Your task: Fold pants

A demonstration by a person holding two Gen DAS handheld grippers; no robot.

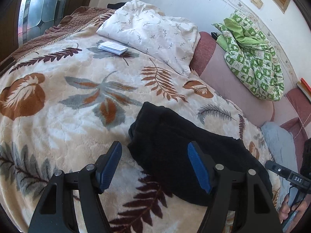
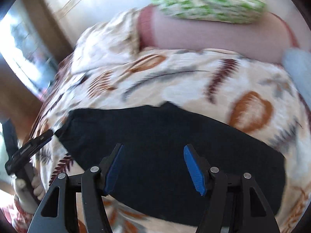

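left wrist view: left gripper (image 1: 155,167) held above the bed, its blue-padded fingers (image 1: 109,167) spread wide and holding nothing; one pad over the blanket, the other over the dark cloth.
right wrist view: right gripper (image 2: 153,168) likewise spread wide and empty, both blue pads hanging over the cloth; picture smeared, so fine detail is lost.
task thing: black soft-fabric pants (image 1: 186,155), lying on the bed as a compact folded bundle just ahead of both grippers; whether either pad touches it cannot be told.
under it: plush cream blanket with brown and grey leaf print (image 1: 64,116).
further out: white leaf-sprigged pillow (image 1: 153,33), small white booklet (image 1: 112,47), crumpled green and white patterned cloth (image 1: 254,58) on the pink sheet.
progress, judged: fold looks nearly done or done.
risk: closing the fingers low could pinch the plush pile with the pants and drag both; catching only the top layer would pull the fold open.
risk: uneven lift by the two hands would skew the bundle.
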